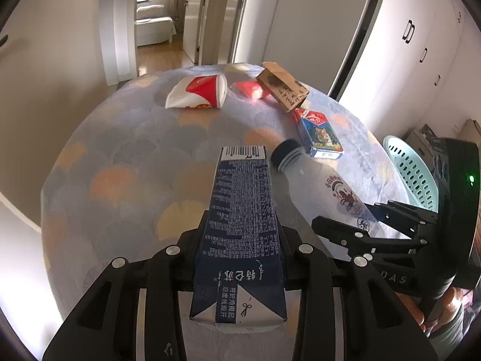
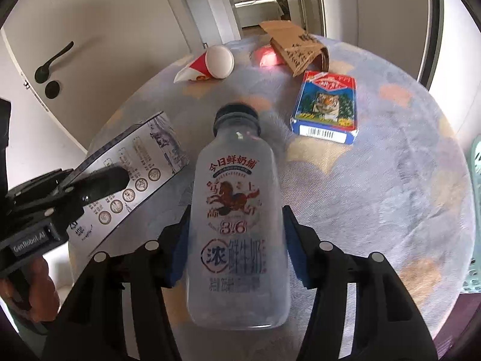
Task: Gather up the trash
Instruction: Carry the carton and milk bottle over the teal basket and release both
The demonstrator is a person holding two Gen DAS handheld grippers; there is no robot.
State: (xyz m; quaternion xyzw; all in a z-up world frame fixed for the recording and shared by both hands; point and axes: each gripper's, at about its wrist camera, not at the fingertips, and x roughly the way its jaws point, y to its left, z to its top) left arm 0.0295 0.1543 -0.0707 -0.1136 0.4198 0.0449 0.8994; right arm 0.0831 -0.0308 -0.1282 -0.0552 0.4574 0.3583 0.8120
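My left gripper [image 1: 240,240] is shut on a dark blue milk carton [image 1: 242,225] and holds it above the round table [image 1: 120,156]. My right gripper [image 2: 234,225] is shut on a clear milk bottle [image 2: 237,225] with a dark cap, also above the table. The carton shows in the right wrist view [image 2: 135,177] at the left, and the bottle shows in the left wrist view [image 1: 324,189] at the right. On the table lie a red-and-white paper cup [image 1: 198,93], a red packet [image 1: 249,90], a brown cardboard piece [image 1: 282,85] and a blue tiger box [image 1: 318,134].
A mint green perforated basket [image 1: 412,171] stands off the table's right edge. A door with a black handle [image 2: 51,63] is at the left in the right wrist view. An open doorway lies beyond the table.
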